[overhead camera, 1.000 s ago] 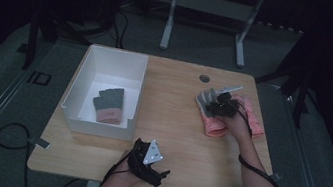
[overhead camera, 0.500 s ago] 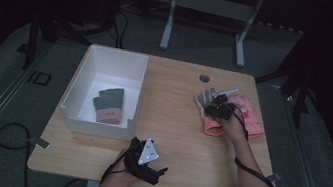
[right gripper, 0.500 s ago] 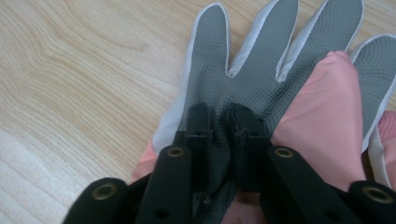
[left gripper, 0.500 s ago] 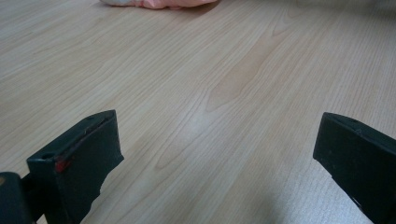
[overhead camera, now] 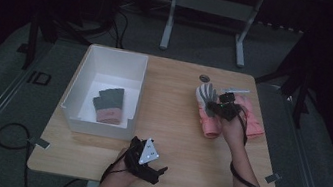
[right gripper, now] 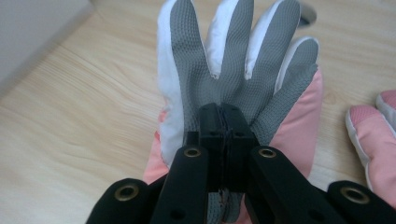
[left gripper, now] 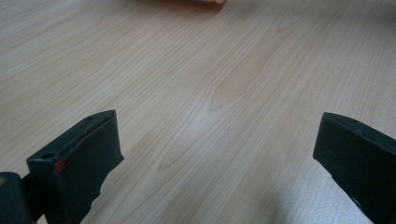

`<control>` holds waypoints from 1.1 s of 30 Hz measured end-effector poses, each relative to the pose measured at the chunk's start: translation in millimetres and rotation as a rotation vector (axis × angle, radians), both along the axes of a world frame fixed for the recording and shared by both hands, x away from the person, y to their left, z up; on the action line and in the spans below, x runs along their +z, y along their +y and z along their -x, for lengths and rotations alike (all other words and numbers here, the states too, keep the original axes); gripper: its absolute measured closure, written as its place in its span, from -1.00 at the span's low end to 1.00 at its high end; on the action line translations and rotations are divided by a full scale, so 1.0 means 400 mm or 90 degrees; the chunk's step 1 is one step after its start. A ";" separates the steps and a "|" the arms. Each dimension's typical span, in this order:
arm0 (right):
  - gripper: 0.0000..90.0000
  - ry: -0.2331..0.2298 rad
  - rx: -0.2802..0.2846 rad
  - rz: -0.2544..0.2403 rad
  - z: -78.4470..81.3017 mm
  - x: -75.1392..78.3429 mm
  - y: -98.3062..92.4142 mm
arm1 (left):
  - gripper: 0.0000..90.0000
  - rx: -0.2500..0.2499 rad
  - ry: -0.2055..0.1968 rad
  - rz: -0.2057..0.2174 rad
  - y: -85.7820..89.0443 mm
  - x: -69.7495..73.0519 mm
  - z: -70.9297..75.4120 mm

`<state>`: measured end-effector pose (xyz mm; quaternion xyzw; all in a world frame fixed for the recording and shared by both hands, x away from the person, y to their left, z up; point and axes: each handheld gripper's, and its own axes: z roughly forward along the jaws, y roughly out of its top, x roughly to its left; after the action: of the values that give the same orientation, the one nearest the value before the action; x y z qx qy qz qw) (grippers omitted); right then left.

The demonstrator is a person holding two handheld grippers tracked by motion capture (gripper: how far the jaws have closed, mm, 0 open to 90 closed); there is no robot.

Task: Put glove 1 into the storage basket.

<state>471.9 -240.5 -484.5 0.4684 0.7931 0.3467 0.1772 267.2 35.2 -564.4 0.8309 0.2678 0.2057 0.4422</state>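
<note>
A glove (right gripper: pixel 233 60) with a grey knit palm, white edging and a pink cuff sits at the table's right (overhead camera: pixel 205 93). My right gripper (right gripper: pixel 222 112) is shut on the fabric of its palm. Its jaws have just been closing with the glove between them. In the high view the right gripper (overhead camera: pixel 217 106) holds the glove slightly off the wood, fingers pointing away. A second, pink glove (overhead camera: pixel 251 118) lies just to its right (right gripper: pixel 373 135). My left gripper (overhead camera: pixel 157 173) rests open near the front edge, with bare wood between its jaws (left gripper: pixel 219 135).
A white bin (overhead camera: pixel 77 87) stands on the left half of the wooden table (overhead camera: pixel 168 99), with a grey-and-pink glove (overhead camera: pixel 109 105) lying flat inside. A small dark round hole (overhead camera: pixel 204 78) sits near the table's far edge. A metal frame stands on the floor beyond.
The right gripper's jaws have closed on the grey-palmed glove, and the hand has shifted a little and risen with it. The left gripper has stayed put.
</note>
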 end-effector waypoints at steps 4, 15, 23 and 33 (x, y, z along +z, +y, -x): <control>0.97 -0.031 -0.025 -0.019 0.076 0.057 0.024 | -0.99 0.002 -0.005 0.007 0.003 0.004 0.001; 0.97 -0.052 -0.072 -0.053 0.231 0.112 0.072 | -0.99 0.001 -0.015 0.006 0.004 0.004 0.000; 0.97 -0.026 -0.085 -0.030 0.269 0.032 0.103 | -0.99 0.000 -0.009 0.017 0.005 0.001 -0.003; 0.97 0.035 -0.082 -0.032 0.236 -0.074 0.151 | -0.99 -0.006 -0.007 0.014 -0.003 -0.006 -0.003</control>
<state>377.3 -180.0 -513.9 0.5323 0.7568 0.3413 0.1658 268.4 34.1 -566.8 0.8260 0.2638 0.2055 0.4539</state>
